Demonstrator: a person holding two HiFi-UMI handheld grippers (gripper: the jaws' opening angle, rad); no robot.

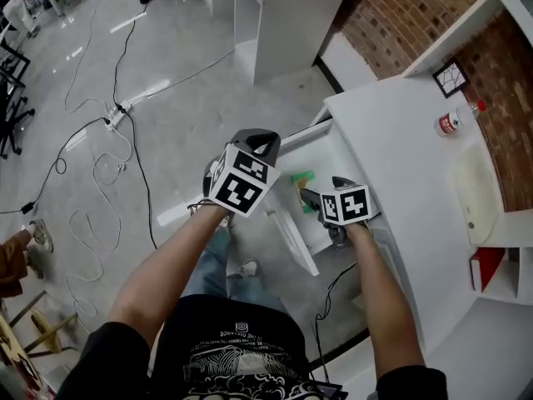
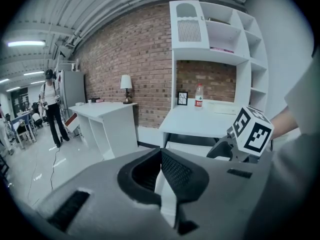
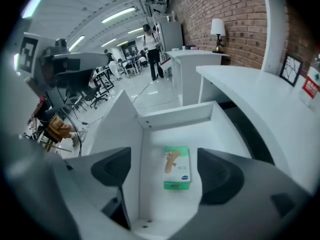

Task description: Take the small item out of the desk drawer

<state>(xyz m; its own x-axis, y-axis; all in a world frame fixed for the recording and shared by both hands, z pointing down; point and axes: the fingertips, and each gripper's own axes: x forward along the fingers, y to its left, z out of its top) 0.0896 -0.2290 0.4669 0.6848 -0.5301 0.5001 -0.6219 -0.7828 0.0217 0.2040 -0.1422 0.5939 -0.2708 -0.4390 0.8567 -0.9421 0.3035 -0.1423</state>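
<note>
The white desk drawer (image 1: 327, 152) stands pulled out. On its floor lies a small green and white box (image 1: 301, 177) with a plaster pictured on it, also in the right gripper view (image 3: 177, 167). My right gripper (image 1: 310, 198) hovers over the drawer's near end. Its jaws (image 3: 164, 161) stand wide open, one on each side of the box and above it, touching nothing. My left gripper (image 1: 260, 142) is held up left of the drawer, away from the box. In the left gripper view its dark pads (image 2: 182, 176) meet with nothing between them.
The white desk (image 1: 400, 140) carries a water bottle (image 1: 454, 121), a small picture frame (image 1: 450, 77) and a cream tray (image 1: 476, 192). The drawer's left wall (image 3: 120, 119) rises beside the box. Cables and a power strip (image 1: 115, 117) lie on the floor. Another white desk (image 1: 283, 15) stands beyond.
</note>
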